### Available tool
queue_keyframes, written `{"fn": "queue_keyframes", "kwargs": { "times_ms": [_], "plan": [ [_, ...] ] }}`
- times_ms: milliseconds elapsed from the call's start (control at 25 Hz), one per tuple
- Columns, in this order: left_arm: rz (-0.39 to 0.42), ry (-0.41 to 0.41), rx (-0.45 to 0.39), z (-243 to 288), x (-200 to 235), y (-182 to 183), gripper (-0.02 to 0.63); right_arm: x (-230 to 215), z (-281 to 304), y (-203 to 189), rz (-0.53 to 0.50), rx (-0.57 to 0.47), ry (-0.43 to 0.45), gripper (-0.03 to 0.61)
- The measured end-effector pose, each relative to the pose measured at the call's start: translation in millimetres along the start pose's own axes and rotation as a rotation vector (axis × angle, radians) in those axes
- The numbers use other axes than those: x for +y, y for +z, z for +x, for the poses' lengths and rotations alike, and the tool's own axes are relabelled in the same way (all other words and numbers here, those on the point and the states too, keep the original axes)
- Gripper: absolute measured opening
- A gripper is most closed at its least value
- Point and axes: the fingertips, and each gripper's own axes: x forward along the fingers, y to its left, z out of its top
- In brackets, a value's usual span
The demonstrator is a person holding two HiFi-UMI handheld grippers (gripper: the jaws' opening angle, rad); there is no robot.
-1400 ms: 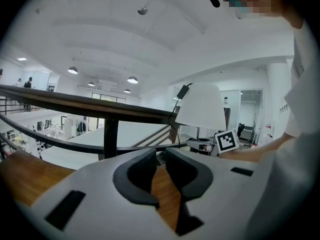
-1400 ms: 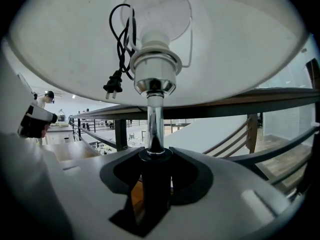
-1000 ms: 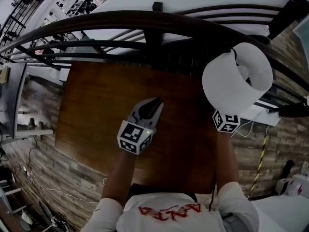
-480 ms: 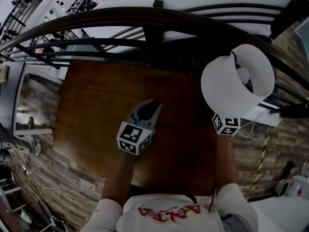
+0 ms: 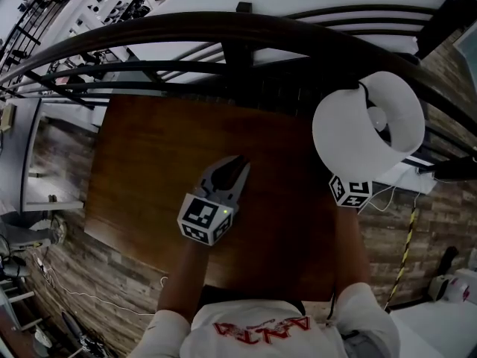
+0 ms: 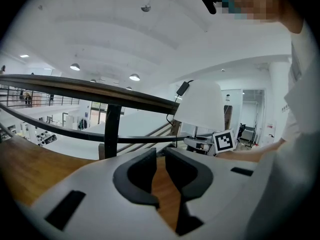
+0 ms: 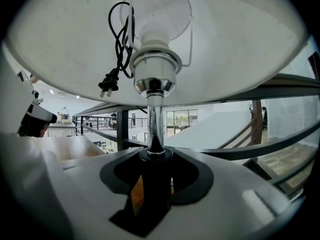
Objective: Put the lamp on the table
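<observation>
The lamp [image 5: 367,125] has a white shade and a chrome stem [image 7: 150,116]. It hangs in the air over the right edge of the brown wooden table [image 5: 149,162], tilted, with its open top facing the head camera. My right gripper [image 7: 152,184] is shut on the dark lower part of the stem. In the head view the shade hides its jaws and only its marker cube [image 5: 349,190] shows. The lamp's black cord and plug [image 7: 111,84] are tucked up inside the shade. My left gripper [image 5: 237,166] hovers over the table's middle, its jaws a narrow gap apart with nothing between them.
A dark curved railing [image 5: 223,32] with metal bars runs along the table's far side. Wood-look floor [image 5: 52,245] surrounds the table. White cables [image 5: 391,192] lie on the floor at the right, below the lamp.
The lamp and right gripper have barely moved, only wobbling a little to the right. The left gripper has drifted slightly back towards me.
</observation>
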Motion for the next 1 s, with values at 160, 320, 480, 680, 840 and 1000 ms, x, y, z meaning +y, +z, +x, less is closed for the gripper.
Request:
{"fn": "queue_keyframes", "kwargs": {
  "times_ms": [160,320,480,680,840,1000],
  "plan": [
    [0.006,-0.011,-0.004,-0.7,-4.0,3.8,0.063,-5.0,1.7,-8.7,0.030,-0.002,-0.010,0.152],
    [0.010,-0.015,-0.005,-5.7,-6.1,6.3,0.063,-8.8,-6.3,-19.1,0.041,0.021,-0.034,0.230],
    [0.005,-0.009,0.001,-13.5,-2.6,7.3,0.063,-1.8,-21.4,-20.2,0.071,0.041,-0.034,0.255],
    [0.016,-0.032,-0.002,-31.4,-14.6,21.8,0.063,9.7,-56.7,-33.0,0.115,0.103,-0.045,0.255],
    [0.040,-0.058,-0.010,-54.6,-28.8,38.1,0.063,21.8,-91.7,-32.4,0.120,0.144,-0.054,0.253],
    [0.039,-0.066,-0.026,-81.7,-38.5,53.7,0.063,40.2,-127.6,-10.6,0.134,0.134,-0.062,0.181]
  ]
}}
